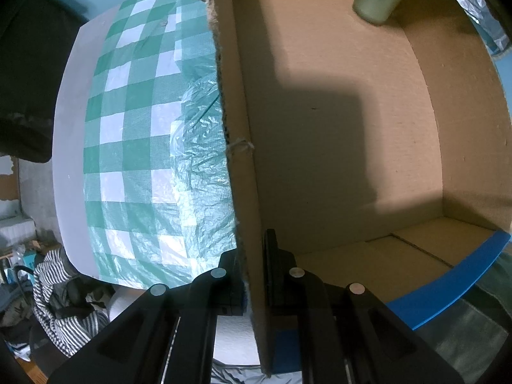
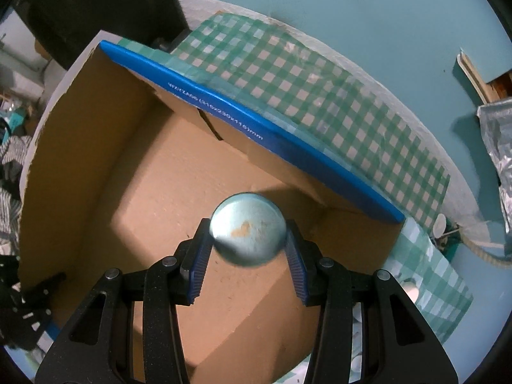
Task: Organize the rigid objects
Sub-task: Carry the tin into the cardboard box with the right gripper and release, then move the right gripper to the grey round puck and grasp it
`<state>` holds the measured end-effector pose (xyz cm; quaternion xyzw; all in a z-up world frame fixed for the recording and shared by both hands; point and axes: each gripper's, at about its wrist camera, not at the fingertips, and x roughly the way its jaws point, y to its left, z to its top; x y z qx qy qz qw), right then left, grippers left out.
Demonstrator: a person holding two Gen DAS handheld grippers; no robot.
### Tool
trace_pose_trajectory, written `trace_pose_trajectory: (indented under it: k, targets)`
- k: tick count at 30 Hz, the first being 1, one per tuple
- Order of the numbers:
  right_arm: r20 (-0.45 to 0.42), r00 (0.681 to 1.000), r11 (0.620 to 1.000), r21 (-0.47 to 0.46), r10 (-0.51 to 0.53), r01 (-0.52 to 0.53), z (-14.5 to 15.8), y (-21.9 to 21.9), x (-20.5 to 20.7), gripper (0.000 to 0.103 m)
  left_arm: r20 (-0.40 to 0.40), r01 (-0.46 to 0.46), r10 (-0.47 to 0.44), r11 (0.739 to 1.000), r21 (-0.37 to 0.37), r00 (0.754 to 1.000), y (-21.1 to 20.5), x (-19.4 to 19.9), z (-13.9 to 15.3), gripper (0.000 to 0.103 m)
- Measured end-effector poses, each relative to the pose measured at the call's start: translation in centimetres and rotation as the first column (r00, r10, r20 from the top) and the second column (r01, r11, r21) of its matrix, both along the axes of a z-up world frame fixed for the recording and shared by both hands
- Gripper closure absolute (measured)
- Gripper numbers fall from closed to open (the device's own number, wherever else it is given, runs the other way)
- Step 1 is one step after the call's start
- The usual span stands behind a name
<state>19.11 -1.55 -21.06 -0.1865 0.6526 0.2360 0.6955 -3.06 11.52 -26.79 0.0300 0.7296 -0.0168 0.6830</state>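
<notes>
An open cardboard box (image 2: 105, 166) with a blue outer edge (image 2: 288, 150) stands on the table. My right gripper (image 2: 248, 243) is shut on a pale round jar (image 2: 248, 228), seen bottom-on, held above the inside of the box. In the left wrist view the jar (image 1: 376, 3) shows at the top right, held by the other gripper over the far corner of the box. My left gripper (image 1: 252, 275) is shut on the box's near side wall (image 1: 243, 160), one finger outside and one inside. The box floor (image 1: 336, 112) is bare.
A green and white checked cloth (image 1: 144, 128) covers the white table (image 1: 70, 160). Crinkled silver foil (image 2: 496, 147) lies at the right. Striped fabric and clutter (image 1: 60, 297) lie below the table's edge. A teal wall (image 2: 352, 16) is behind.
</notes>
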Motion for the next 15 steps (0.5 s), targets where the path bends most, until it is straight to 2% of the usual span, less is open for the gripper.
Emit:
trace_pose_trajectory:
  k: [8, 15]
  targets:
    - [0.0, 1.0, 0.999, 0.029, -0.014, 0.014, 0.7, -0.8, 0.1, 0.053, -0.004, 0.01, -0.01, 1.0, 0.012, 1.0, -0.4, -0.2, -0.1, 0.095]
    - [0.027, 0.999, 0.996, 0.085, -0.024, 0.022, 3.5, -2.7, -0.7, 0.045, 0.0, 0.013, -0.013, 1.0, 0.022, 1.0, -0.9, -0.2, 0.1, 0.095]
